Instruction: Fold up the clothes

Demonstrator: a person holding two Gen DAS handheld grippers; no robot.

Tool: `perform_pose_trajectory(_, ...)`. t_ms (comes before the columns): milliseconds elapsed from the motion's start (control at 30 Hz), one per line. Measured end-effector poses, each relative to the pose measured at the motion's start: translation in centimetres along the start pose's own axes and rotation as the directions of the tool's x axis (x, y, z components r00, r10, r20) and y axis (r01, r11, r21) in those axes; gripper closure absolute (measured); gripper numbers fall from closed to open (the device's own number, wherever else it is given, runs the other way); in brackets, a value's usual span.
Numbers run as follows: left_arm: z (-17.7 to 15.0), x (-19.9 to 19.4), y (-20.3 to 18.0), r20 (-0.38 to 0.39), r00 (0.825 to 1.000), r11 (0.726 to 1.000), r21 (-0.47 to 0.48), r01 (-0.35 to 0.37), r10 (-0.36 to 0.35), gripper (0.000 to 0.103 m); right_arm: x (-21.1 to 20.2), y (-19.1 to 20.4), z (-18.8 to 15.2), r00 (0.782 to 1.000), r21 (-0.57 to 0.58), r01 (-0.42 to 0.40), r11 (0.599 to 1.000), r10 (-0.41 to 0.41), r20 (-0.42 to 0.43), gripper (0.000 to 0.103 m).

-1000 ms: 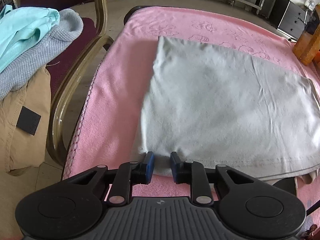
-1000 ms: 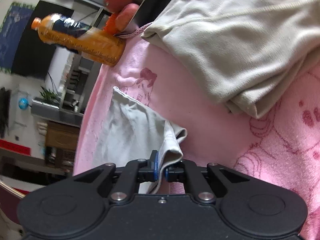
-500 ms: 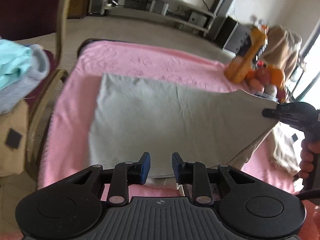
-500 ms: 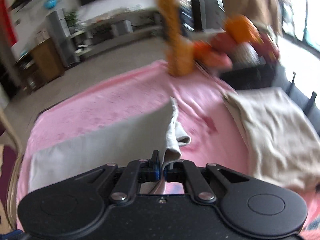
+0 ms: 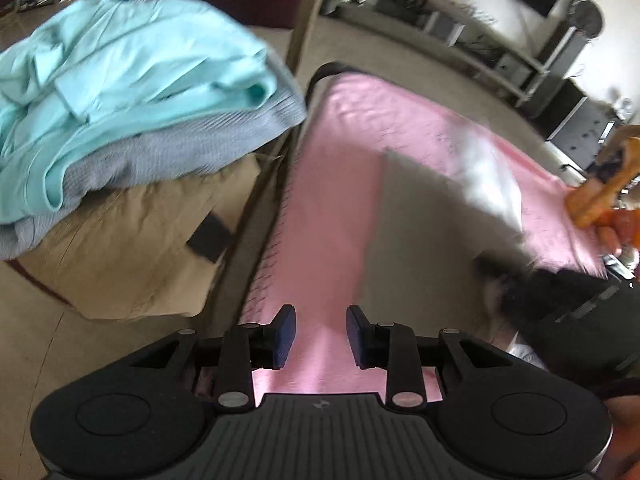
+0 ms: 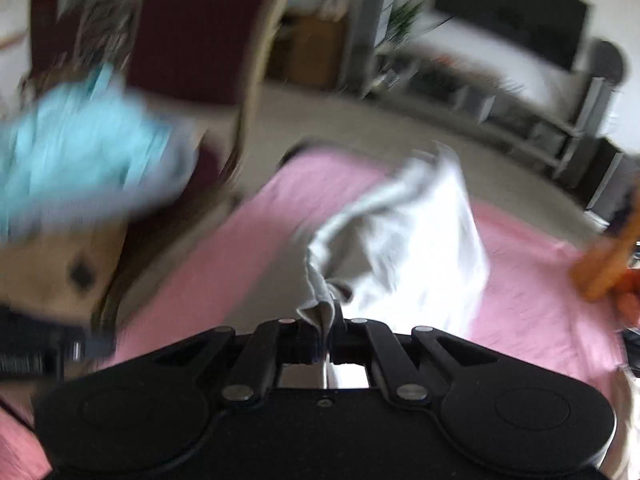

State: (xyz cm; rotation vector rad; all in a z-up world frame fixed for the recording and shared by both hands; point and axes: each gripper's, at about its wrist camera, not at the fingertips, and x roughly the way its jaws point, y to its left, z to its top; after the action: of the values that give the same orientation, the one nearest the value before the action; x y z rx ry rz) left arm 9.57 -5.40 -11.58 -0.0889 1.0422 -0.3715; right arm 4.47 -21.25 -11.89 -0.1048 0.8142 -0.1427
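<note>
- Grey cloth, a light grey garment (image 6: pixel 420 240), is pinched by one bunched edge between the closed jaws of the right gripper (image 6: pixel 326 346); the fabric rises crumpled from the fingertips and spreads away from them, bright white where light falls on it.
- The rest of that garment lies on the pink towel (image 5: pixel 332 208) that covers the table, with its near part in shadow in the left wrist view (image 5: pixel 424 240).
- The left gripper (image 5: pixel 320 336) has its blue-padded fingers (image 5: pixel 286 334) parted with nothing between them; its jaws have just been opening. Only pink towel shows in the gap.
- The garment's straight left edge lies beyond and to the right of the left gripper's fingertips, apart from them.
- In the left wrist view the right gripper appears as a dark, blurred shape (image 5: pixel 560 304) at the right, over the garment.
- To the left of the table a heap rests on a chair (image 5: pixel 300 40): a mint-green garment (image 5: pixel 120 60) on top, a grey knit (image 5: pixel 180 148) under it, a tan garment (image 5: pixel 132 240) at the bottom.
- An orange bottle (image 5: pixel 600 192) stands at the far right of the towel, blurred.
</note>
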Motion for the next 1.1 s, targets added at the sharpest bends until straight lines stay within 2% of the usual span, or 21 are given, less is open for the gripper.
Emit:
perform_pose_trajectory(133,0.0,0.5,0.0,-0.011,1.0,1.0,-0.009,-0.02,0.02,0.074,3.9,2.6,-1.6,0.992,0.017,-0.056,0.998,0.058,-0.114,0.099)
perform_pose_trajectory(233,0.0,0.4,0.5,-0.007,1.0,1.0,-0.007,-0.014,0.014,0.074,4.1,2.9,-1.5,0.99,0.038,-0.061,0.997,0.066,-0.123,0.099)
perform_pose_trajectory(400,0.1,0.3,0.9,0.008,1.0,0.999,-0.026,-0.02,0.02,0.073,2.9,1.8,-0.6,0.992,0.105,-0.077,0.991,0.087,-0.094,0.099)
perform_pose_trajectory(667,0.2,0.2,1.4,0.029,0.998,0.997,-0.043,-0.056,0.058,0.074,2.4,3.0,-0.3,0.998,0.088,-0.064,0.994,0.066,-0.018,0.099)
perform_pose_trajectory(767,0.2,0.3,1.3,0.029,0.997,0.997,-0.044,-0.066,0.068,0.074,2.7,2.9,-0.2,0.994,0.082,-0.104,0.991,0.107,-0.035,0.098)
perform_pose_trajectory(833,0.2,0.3,1.3,0.027,0.997,0.997,-0.048,-0.068,0.07,0.074,3.3,2.7,-0.1,0.968,0.067,-0.218,0.974,0.225,-0.113,0.093)
perform_pose_trajectory(900,0.1,0.3,1.4,0.024,0.997,0.996,-0.051,-0.067,0.068,0.074,3.0,1.2,0.2,0.924,0.156,-0.331,0.931,0.353,-0.148,0.084)
perform_pose_trajectory(933,0.1,0.3,1.4,0.023,0.998,0.997,-0.052,-0.064,0.066,0.074,2.3,-0.3,0.5,0.904,0.231,-0.364,0.902,0.403,-0.147,0.082)
perform_pose_trajectory(967,0.1,0.2,1.4,0.025,0.998,0.997,-0.047,-0.057,0.058,0.074,1.6,-1.9,0.9,0.885,0.299,-0.39,0.871,0.444,-0.142,0.074)
perform_pose_trajectory(1033,0.0,0.1,1.0,0.031,0.999,0.999,-0.03,-0.024,0.025,0.077,-0.5,-4.8,1.8,0.88,0.36,-0.39,0.848,0.458,-0.124,0.07)
perform_pose_trajectory(1067,-0.1,0.0,0.7,0.034,0.999,1.0,-0.016,-0.001,0.002,0.078,-2.1,-6.3,2.4,0.893,0.338,-0.384,0.859,0.439,-0.101,0.067)
perform_pose_trajectory(1100,-0.1,-0.1,0.2,0.034,0.999,1.0,0.006,0.027,-0.027,0.078,-3.8,-7.7,2.7,0.918,0.281,-0.354,0.892,0.389,-0.081,0.06)
